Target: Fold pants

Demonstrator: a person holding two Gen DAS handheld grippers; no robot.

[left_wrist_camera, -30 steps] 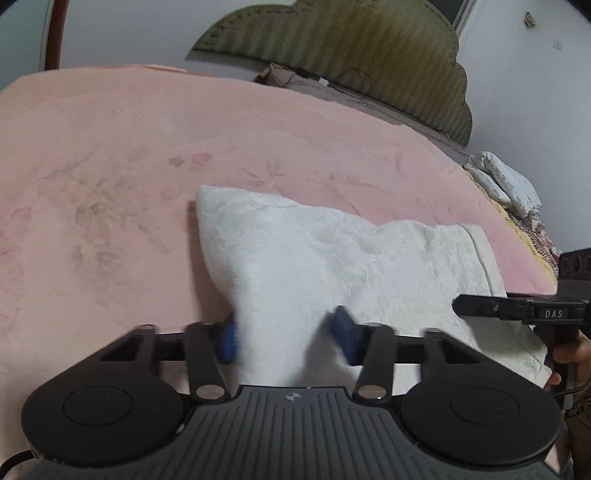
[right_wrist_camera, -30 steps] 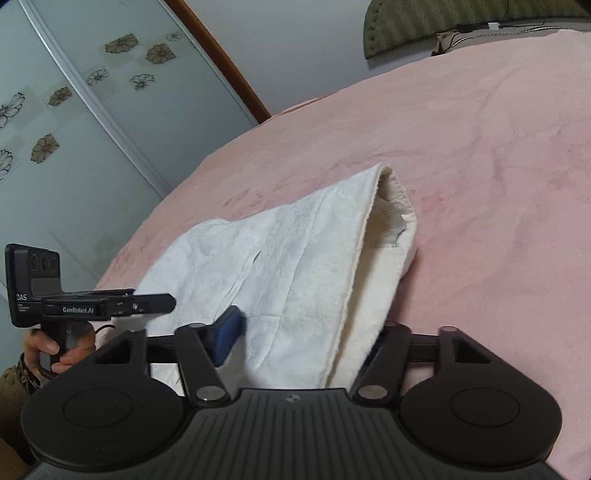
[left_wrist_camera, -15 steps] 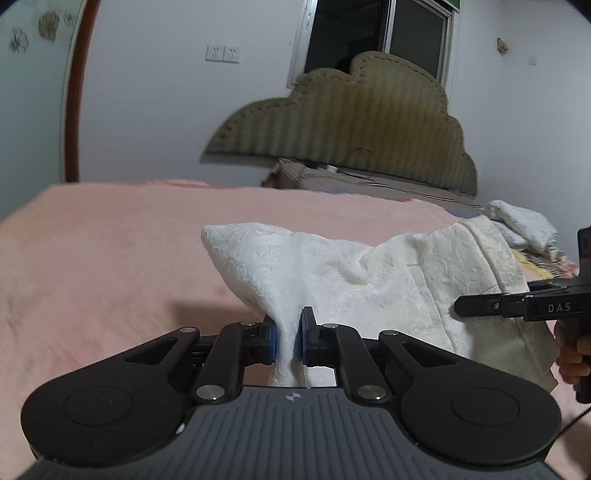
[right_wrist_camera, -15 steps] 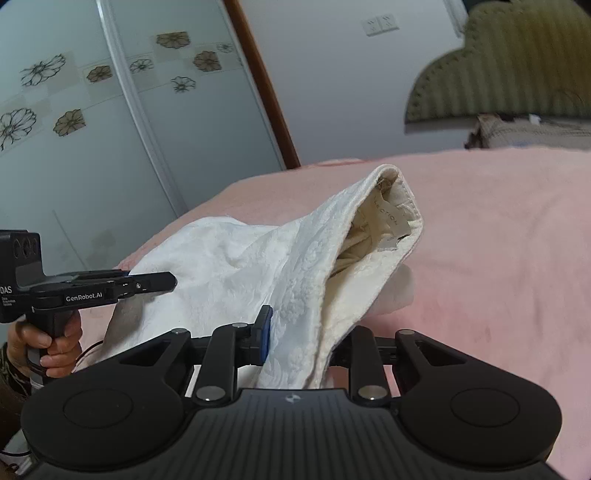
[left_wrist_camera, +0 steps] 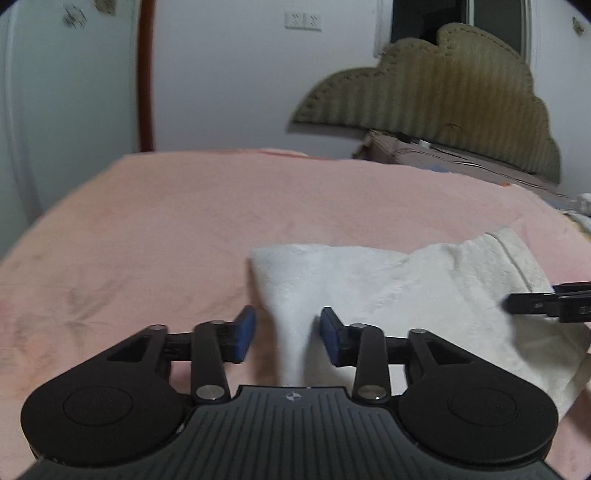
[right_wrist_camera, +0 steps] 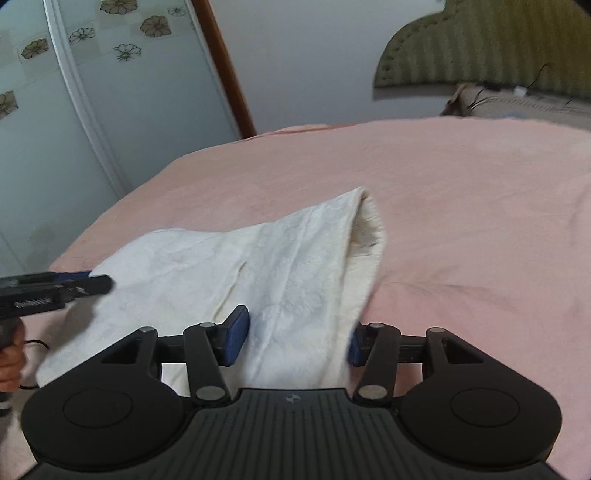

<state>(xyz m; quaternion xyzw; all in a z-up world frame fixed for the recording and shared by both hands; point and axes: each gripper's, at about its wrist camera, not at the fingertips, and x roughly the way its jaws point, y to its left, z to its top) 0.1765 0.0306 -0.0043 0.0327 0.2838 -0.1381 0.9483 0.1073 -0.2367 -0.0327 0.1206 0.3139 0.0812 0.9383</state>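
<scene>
Where the left wrist view begins, the left gripper stands with its blue pads spread wide; a raised ridge of the white pants runs between them, and neither pad presses on the cloth. The right gripper is likewise wide open in its own view. Its left pad lies against the top of the fabric, and its right pad sits just at the edge of the folded cloth, so the near hem of the pants lies between the fingers without being clamped.

The pants, cream-white with a textured weave, lie folded on the pink bedspread. In the right wrist view the waistband opening points away from the camera, and the inner lining is visible there. The garment is slack and rumpled, not flat.

Each gripper appears at the edge of the other's view: the right one as a black bar over the cloth at the right border, the left one at the left border.

Beyond the bedspread stand an olive scalloped headboard and a white wall with a socket plate. A wardrobe door with flower decals is at the far left of the right wrist view.
</scene>
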